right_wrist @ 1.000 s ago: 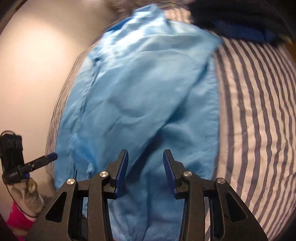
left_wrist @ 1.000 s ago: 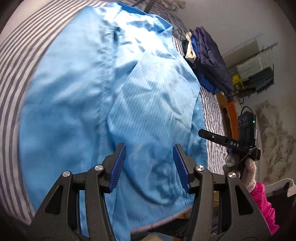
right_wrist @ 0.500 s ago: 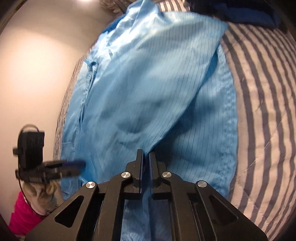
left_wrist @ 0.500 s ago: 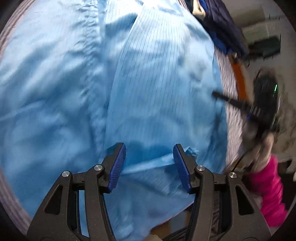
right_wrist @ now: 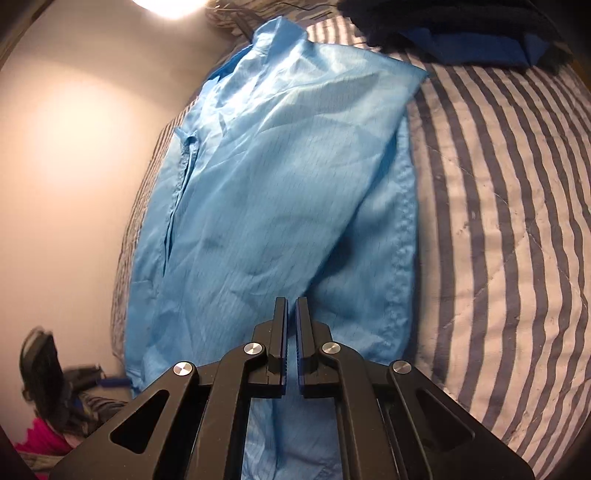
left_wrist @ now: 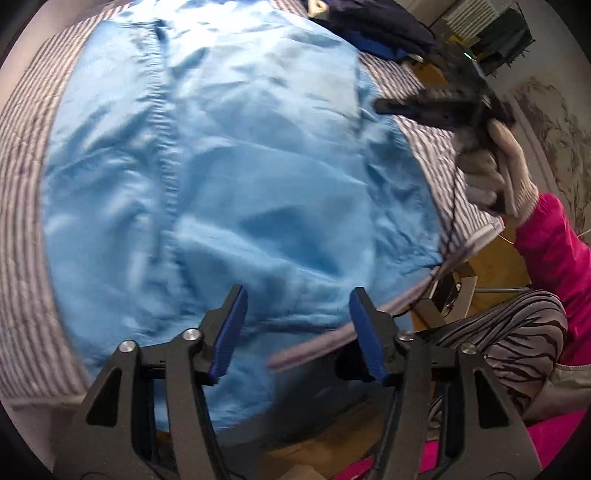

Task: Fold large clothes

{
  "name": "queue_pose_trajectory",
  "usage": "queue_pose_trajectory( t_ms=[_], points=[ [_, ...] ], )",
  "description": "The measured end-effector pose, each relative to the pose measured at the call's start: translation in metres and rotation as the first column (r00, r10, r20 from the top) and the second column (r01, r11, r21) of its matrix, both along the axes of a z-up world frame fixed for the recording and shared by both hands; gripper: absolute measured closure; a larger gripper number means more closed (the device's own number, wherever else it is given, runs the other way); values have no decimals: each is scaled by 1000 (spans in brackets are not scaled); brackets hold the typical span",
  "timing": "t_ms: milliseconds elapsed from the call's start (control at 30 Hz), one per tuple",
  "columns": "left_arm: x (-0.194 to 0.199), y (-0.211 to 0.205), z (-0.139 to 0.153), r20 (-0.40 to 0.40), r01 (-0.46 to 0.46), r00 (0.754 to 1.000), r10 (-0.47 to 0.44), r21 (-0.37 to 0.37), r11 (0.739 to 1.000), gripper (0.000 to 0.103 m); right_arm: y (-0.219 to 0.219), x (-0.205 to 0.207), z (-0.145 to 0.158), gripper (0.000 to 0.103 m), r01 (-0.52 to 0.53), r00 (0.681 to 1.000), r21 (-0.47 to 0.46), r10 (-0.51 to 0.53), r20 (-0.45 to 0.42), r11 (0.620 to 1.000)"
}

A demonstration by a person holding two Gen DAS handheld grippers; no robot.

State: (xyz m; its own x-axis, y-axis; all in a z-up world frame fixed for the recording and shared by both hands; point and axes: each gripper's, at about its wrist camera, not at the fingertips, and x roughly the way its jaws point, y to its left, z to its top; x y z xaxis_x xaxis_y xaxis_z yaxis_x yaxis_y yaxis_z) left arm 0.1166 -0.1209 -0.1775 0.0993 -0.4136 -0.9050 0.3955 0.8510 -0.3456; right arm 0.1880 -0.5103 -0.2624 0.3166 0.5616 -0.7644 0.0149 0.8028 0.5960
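On the striped bedspread (right_wrist: 517, 221) the blue garment (right_wrist: 280, 192) runs lengthwise away from both tongs, its near hem just under the left gripper (left_wrist: 295, 325), whose jaws are opening over it, while the right gripper (right_wrist: 291, 328) loosens its nearly closed jaws at a fold's edge.

A bright lamp (right_wrist: 170, 3) glares at the right view's top edge, warming the wall (right_wrist: 74, 147). The left view is motion-blurred; fisheye bending darkens both rims.
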Motion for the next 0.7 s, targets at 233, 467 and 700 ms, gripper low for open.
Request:
queue_pose_trajectory(
  t_ms=[233,467,700],
  points=[
    [-12,-63,-30,98,43,993,-61,175,984,42,-27,9,-6,67,55,998,68,-56,20,996],
    [-13,-65,-46,94,49,993,-69,198,979,94,-52,30,-14,67,123,992,128,-125,8,984],
    [-15,-54,-22,-7,4,1000,-4,-4,1000,98,-46,52,-20,67,125,992,118,-127,7,985]
  ],
)
